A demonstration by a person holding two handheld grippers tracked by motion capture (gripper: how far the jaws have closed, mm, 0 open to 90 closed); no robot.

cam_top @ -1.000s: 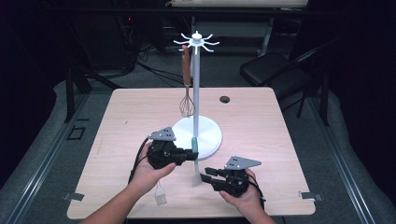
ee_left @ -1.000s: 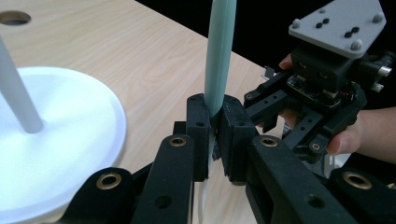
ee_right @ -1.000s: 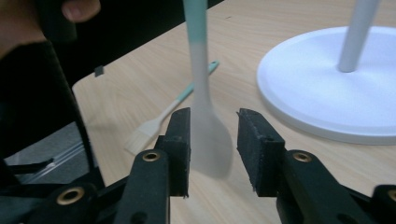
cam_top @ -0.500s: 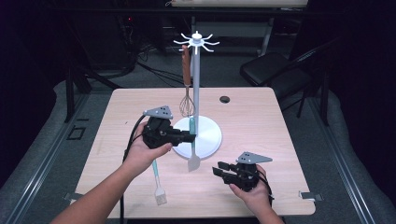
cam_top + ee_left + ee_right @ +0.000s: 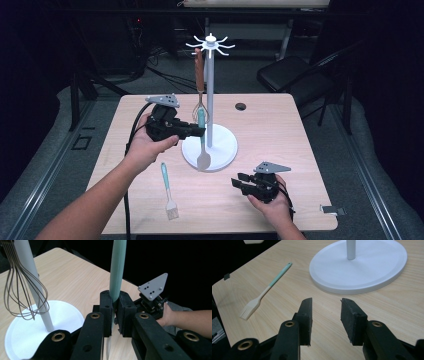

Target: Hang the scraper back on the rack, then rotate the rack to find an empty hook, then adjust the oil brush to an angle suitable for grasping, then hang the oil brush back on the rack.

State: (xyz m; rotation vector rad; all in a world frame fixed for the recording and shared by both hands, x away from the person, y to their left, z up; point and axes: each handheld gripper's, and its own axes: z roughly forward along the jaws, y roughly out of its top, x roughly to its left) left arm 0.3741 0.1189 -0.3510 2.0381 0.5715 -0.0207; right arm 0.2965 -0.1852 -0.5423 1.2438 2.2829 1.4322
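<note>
Two grippers at a table, one clamped on a spatula, one empty.
High view: the left gripper (image 5: 197, 131) holds the spatula (image 5: 202, 145) upright beside the stand (image 5: 210, 145); a whisk (image 5: 199, 82) hangs there, a brush (image 5: 168, 192) lies near. Left gripper view: jaws pinch the spatula's green handle (image 5: 117, 270). Right gripper view: the right gripper (image 5: 325, 315) has just been opening, nothing between its jaws.

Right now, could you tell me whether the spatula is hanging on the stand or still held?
Held: the left gripper is shut on the spatula handle, blade down beside the stand.
</note>
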